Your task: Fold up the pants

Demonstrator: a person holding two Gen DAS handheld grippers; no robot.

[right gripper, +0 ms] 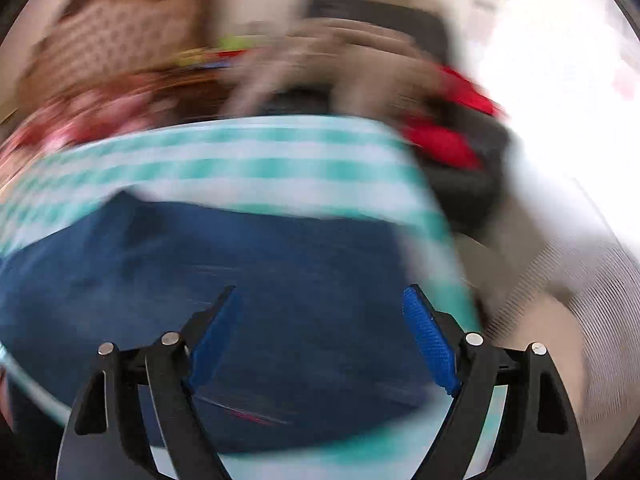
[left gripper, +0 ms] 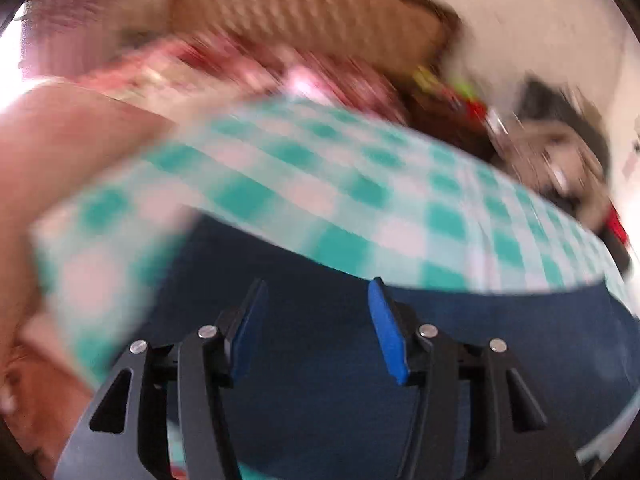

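Dark blue pants (left gripper: pixel 320 352) lie on a teal and white checked cloth (left gripper: pixel 320 184). They also show in the right wrist view (right gripper: pixel 240 256) on the same cloth (right gripper: pixel 240 160). My left gripper (left gripper: pixel 318 292) is open and empty, just above the pants. My right gripper (right gripper: pixel 322 296) is open and empty, above the pants near their right edge. Both views are blurred by motion.
A brown woven panel (left gripper: pixel 312 12) stands behind the cloth by a pale wall. A red patterned fabric (left gripper: pixel 224 68) lies at the far side. Red and dark items (right gripper: pixel 448 136) sit to the right. A person's arm (left gripper: pixel 60 152) shows at left.
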